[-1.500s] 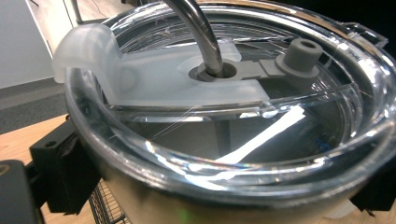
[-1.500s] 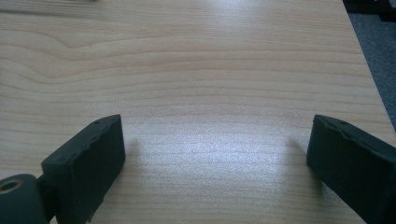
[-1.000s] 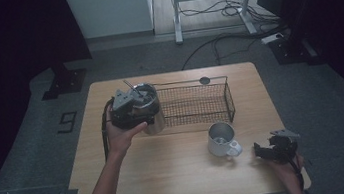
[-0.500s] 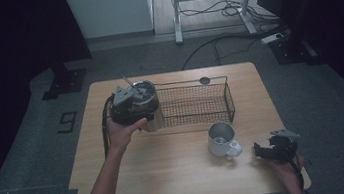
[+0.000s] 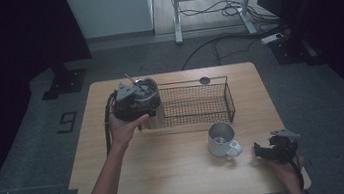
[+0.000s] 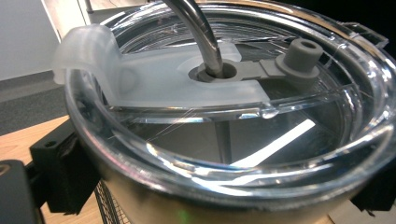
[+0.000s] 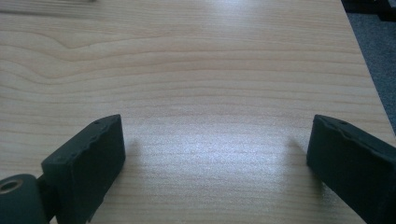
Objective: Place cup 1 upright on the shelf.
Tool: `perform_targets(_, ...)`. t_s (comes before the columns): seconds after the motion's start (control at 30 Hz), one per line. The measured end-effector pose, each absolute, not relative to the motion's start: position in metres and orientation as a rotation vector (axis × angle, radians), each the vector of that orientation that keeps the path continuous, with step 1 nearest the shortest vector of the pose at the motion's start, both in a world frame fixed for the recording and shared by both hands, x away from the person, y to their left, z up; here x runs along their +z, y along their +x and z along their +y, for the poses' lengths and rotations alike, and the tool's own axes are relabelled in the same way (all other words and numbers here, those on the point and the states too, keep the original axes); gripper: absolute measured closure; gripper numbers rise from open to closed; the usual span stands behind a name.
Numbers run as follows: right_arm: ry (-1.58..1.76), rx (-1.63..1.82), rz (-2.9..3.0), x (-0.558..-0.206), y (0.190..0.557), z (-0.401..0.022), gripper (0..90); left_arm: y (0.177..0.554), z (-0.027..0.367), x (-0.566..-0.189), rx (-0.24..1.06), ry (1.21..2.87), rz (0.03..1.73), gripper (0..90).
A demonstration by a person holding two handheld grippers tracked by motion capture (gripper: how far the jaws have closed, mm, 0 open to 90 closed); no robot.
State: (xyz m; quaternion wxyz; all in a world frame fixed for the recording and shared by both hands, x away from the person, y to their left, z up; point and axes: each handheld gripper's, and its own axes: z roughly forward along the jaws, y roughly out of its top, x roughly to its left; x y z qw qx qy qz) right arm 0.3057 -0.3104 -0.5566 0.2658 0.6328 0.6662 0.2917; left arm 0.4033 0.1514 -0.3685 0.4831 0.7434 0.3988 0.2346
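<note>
Two grippers, one tumbler, one basket

Item 1, left gripper (image 5: 136, 101): raised above the desk (image 5: 170, 178) at the left end of the basket (image 5: 196, 105). Its fingers (image 6: 60, 172) are clamped on either side of the tumbler (image 6: 224, 140), just under the rim.

Item 2, tumbler: steel body, clear lid (image 6: 261, 84) with a frosted slider, metal straw (image 6: 196, 32) through the centre hole. Held upright, at the basket's left end; whether it sits inside the wire or just beside it cannot be told.

Item 3, basket: black wire, oblong, at the back of the desk.

Item 4, mug (image 5: 222, 140): steel, handle to the right, upright in front of the basket's right end, apart from it.

Item 5, right gripper (image 5: 268, 151): low over the desk's front right corner, near the mug but not touching. Fingers (image 7: 88, 163) spread wide, bare wood between them, gripping nothing.
</note>
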Motion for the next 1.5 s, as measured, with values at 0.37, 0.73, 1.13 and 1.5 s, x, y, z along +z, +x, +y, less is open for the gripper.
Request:
perform_targets(0.37, 1.712, 0.787, 1.798, -0.557, 0.306, -0.31, 4.2, 0.411, 0.149, -0.366, 0.578, 1.805, 0.977, 4.2)
perform_targets(0.73, 1.711, 0.787, 1.798, -0.557, 0.306, -0.31, 4.2, 0.42, 0.146, -0.364, 0.588, 1.801, 0.988, 4.2)
perform_targets(1.13, 1.714, 0.785, 1.796, -0.557, 0.306, -0.31, 4.2, 0.434, 0.139, -0.37, 0.58, 1.798, 1.007, 4.2)
perform_targets(1.5, 1.711, 0.783, 1.797, -0.557, 0.306, -0.311, 4.2, 0.444, 0.135, -0.372, 0.593, 1.806, 1.014, 4.2)
